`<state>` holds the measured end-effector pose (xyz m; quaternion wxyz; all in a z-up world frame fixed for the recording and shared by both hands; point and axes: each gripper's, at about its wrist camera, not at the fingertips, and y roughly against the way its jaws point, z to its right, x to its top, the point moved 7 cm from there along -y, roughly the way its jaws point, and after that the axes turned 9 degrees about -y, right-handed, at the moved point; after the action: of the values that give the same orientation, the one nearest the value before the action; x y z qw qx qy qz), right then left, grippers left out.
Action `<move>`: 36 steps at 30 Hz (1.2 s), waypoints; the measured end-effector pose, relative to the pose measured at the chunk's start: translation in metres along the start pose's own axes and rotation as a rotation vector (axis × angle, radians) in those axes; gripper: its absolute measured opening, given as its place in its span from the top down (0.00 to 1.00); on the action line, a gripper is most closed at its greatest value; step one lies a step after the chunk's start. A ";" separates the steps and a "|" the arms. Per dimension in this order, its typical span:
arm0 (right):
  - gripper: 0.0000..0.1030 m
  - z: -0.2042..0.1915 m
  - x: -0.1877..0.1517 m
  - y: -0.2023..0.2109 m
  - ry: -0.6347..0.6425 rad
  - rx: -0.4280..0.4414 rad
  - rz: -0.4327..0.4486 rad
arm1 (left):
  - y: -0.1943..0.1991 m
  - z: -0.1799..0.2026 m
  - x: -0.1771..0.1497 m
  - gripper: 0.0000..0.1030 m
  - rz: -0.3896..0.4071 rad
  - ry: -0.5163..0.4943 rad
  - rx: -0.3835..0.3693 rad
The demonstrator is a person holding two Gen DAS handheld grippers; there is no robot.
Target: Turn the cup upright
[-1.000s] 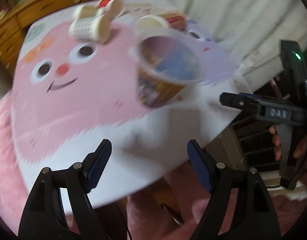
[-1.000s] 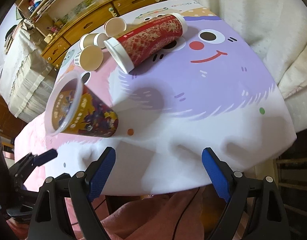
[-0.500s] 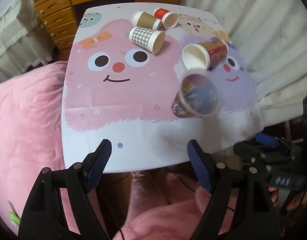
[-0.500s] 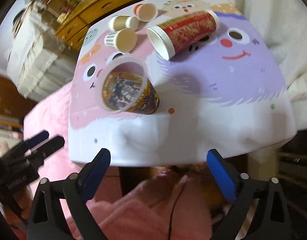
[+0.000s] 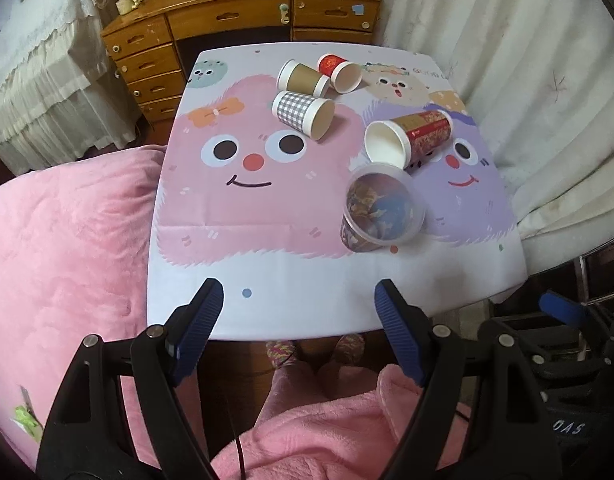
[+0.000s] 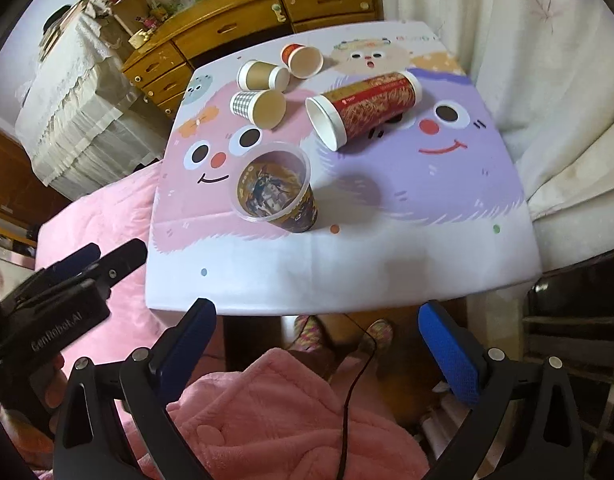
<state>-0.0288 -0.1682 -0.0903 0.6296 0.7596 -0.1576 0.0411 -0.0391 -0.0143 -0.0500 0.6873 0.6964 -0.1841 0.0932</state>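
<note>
A clear plastic cup with a colourful printed sleeve (image 5: 381,210) (image 6: 275,190) stands upright near the front of the cartoon-print table (image 5: 267,288) (image 6: 387,272). Behind it a tall red patterned cup (image 5: 411,138) (image 6: 367,106) lies on its side, mouth toward me. Three small paper cups also lie on their sides: grey checked (image 5: 303,114) (image 6: 259,108), brown (image 5: 301,78) (image 6: 263,76), red (image 5: 339,72) (image 6: 303,58). My left gripper (image 5: 299,320) and right gripper (image 6: 317,340) are both open and empty, held back off the table's front edge.
A wooden dresser (image 5: 243,16) (image 6: 243,28) stands behind the table. A white curtain (image 5: 527,80) hangs on the right and pink bedding (image 5: 59,240) lies on the left. My pink-robed lap (image 6: 287,420) is below the grippers.
Both grippers have pulled back and up from the table, so the whole tabletop shows. The printed cup now stands upright and alone.
</note>
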 end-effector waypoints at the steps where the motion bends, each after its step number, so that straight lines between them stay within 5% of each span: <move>1: 0.01 -0.001 -0.002 0.000 0.007 -0.012 0.007 | 0.001 0.003 -0.003 0.26 0.003 -0.010 0.015; 8: 0.00 -0.002 -0.012 -0.006 0.032 -0.046 0.012 | 0.002 -0.001 -0.011 0.25 -0.004 0.011 0.048; 15: 0.00 0.004 -0.006 0.000 -0.003 -0.028 0.056 | -0.010 -0.009 -0.013 0.13 -0.033 0.053 0.021; 36: 0.00 -0.003 0.019 -0.015 0.035 -0.050 0.059 | -0.027 -0.017 -0.003 0.10 -0.036 0.082 0.021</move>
<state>-0.0058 -0.1662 -0.0991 0.6497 0.7377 -0.1702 0.0690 -0.0295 0.0028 -0.0756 0.6884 0.7025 -0.1424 0.1110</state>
